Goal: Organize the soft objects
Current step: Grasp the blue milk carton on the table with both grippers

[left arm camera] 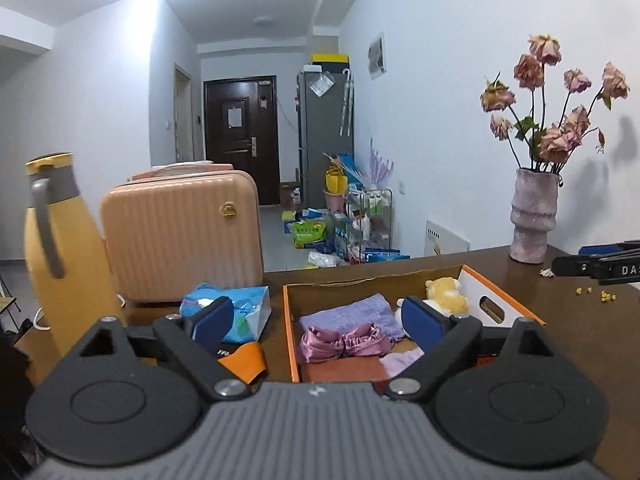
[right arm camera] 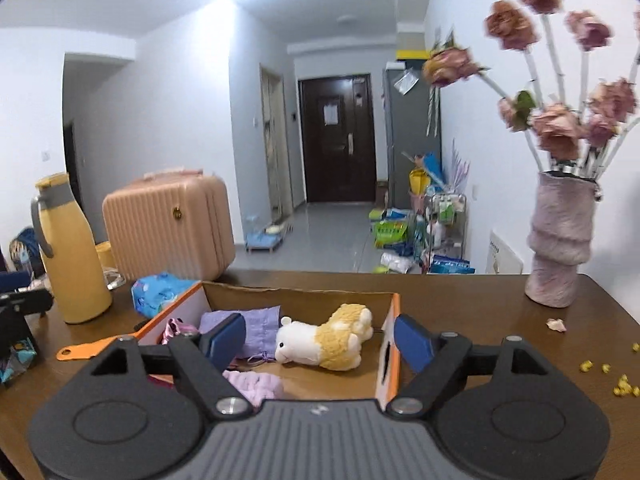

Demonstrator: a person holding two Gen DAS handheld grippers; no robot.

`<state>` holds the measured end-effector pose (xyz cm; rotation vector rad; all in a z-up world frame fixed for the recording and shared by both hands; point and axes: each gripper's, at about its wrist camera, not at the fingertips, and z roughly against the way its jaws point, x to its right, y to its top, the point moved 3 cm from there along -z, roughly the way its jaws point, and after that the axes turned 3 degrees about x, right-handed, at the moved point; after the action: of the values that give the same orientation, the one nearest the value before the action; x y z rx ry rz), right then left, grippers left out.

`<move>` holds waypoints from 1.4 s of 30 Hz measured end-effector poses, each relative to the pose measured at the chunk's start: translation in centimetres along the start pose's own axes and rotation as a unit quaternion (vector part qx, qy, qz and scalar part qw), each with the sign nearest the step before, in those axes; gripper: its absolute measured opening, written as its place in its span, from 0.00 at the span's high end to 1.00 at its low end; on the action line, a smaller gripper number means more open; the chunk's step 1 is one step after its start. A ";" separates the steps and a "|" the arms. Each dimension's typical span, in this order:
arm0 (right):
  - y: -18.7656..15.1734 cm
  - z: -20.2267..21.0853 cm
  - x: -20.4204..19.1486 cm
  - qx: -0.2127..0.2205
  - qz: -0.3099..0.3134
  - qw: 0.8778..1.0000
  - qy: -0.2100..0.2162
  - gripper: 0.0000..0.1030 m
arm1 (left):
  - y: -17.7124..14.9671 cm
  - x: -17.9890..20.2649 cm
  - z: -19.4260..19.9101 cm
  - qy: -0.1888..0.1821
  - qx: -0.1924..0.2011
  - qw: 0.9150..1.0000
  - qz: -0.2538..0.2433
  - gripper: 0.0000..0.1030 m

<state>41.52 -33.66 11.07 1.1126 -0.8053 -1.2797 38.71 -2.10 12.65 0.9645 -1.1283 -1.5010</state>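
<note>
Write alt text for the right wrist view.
The open right gripper hovers empty over an orange cardboard box holding a plush toy and a purple cloth, on a brown table.

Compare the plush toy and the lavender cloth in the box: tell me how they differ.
The plush toy is a stuffed animal, white at the head and tan on the body; the lavender cloth is one flat colour. The toy is bulky and lies on its side; the cloth lies spread low, beside it. The toy sits nearer the box's handle-hole wall, the cloth nearer the middle. Both are soft, rest loose in the orange-edged cardboard box, and neither is gripped.
</note>
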 end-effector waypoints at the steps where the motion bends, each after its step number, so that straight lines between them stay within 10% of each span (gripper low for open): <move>1: -0.1 0.7 0.2 0.005 -0.007 1.000 -0.001 0.21 | 0.0 0.1 0.6 0.001 0.000 1.000 0.003 0.09; 8: -2.0 6.1 -0.8 0.032 -0.018 0.999 -0.007 0.17 | -2.4 1.3 5.5 0.010 0.002 1.000 0.009 0.05; 20: -17.1 16.3 -5.8 0.001 -0.014 0.999 0.033 0.13 | -13.8 5.7 14.7 -0.047 -0.061 0.997 0.016 0.04; 42: -14.8 9.1 -4.3 -0.032 -0.085 0.995 0.045 0.24 | -12.5 0.8 2.9 -0.012 -0.106 0.989 0.103 0.17</move>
<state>27.58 -30.18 0.33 1.1972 -0.6081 -1.3763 32.80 -1.35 1.23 0.6655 -1.0290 -1.4328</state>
